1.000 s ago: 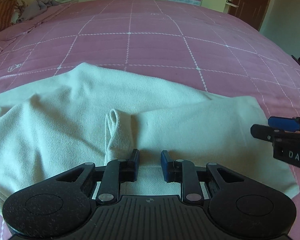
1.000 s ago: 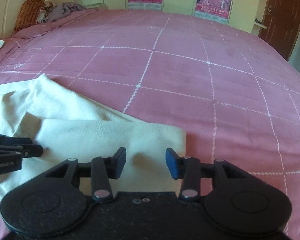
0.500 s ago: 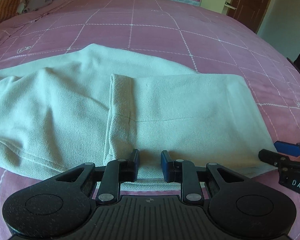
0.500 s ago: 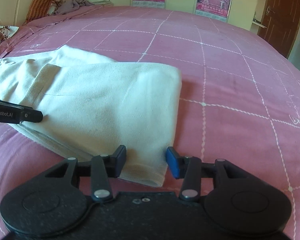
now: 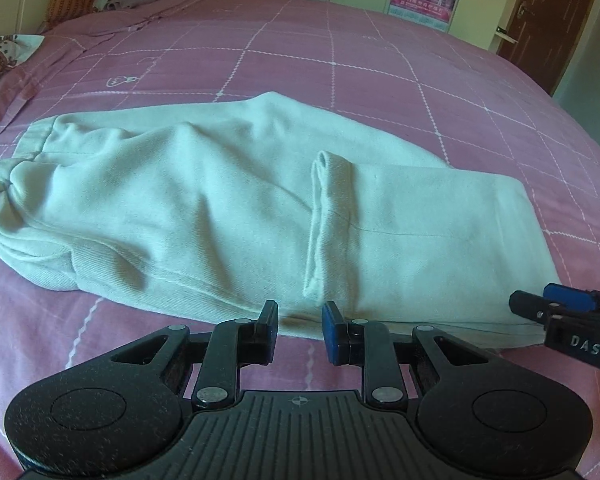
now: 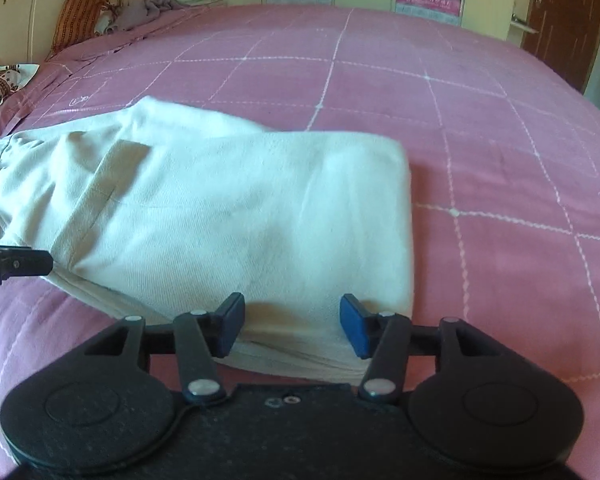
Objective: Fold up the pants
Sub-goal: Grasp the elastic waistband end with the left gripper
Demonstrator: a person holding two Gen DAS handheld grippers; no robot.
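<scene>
Moved: both grippers drawn back off the cloth since a second ago.
Pants (image 5: 228,216): one, folded, on bedspread (image 5: 340,72).
Left gripper (image 5: 300,330): narrow, nothing held.
Right gripper (image 6: 292,326): jaws opening, near hem between, unpressed.
Room: bare bedspread beyond right fold.

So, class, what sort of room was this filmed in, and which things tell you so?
Most likely a bedroom. The white pants lie on a wide bed with a pink checked cover, an orange pillow sits at its far end, and a brown door stands beyond.
</scene>
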